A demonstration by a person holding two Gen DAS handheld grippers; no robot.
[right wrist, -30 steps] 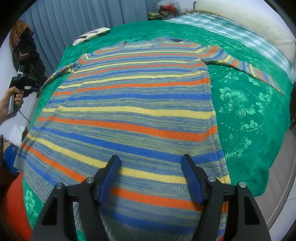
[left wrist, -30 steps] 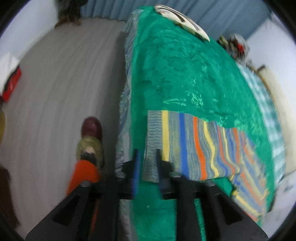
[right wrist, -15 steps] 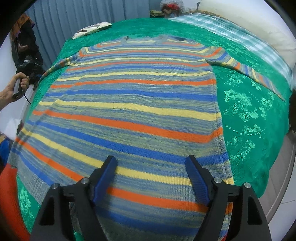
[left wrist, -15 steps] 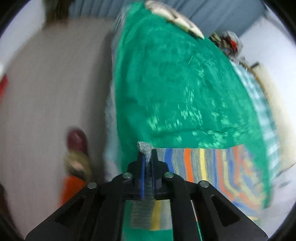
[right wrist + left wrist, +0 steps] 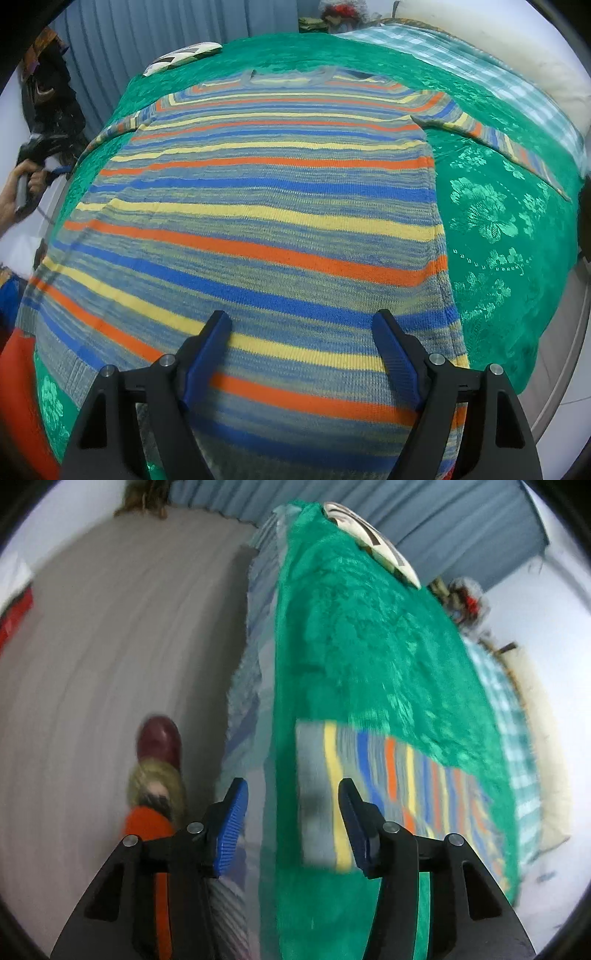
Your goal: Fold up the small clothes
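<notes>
A striped knit sweater [image 5: 266, 229] in grey, blue, yellow and orange lies flat on a green bedspread [image 5: 491, 229], both sleeves spread out. Its left sleeve [image 5: 369, 775] shows in the left wrist view, cuff lying near the bed's left edge. My left gripper [image 5: 291, 797] is open and empty, just above the cuff end and the bed edge. My right gripper [image 5: 301, 325] is open and empty, hovering over the sweater's lower body near the hem.
A white patterned cushion [image 5: 181, 57] lies at the far end of the bed, and a checked blanket [image 5: 480, 70] with a pillow on the right. The grey floor [image 5: 110, 646] and the person's foot in a dark red shoe [image 5: 159, 738] are left of the bed.
My left gripper was shut on the sleeve cuff half a second ago; now it has opened and the cuff lies on the bedspread. My right gripper stays open over the sweater, hardly moved.
</notes>
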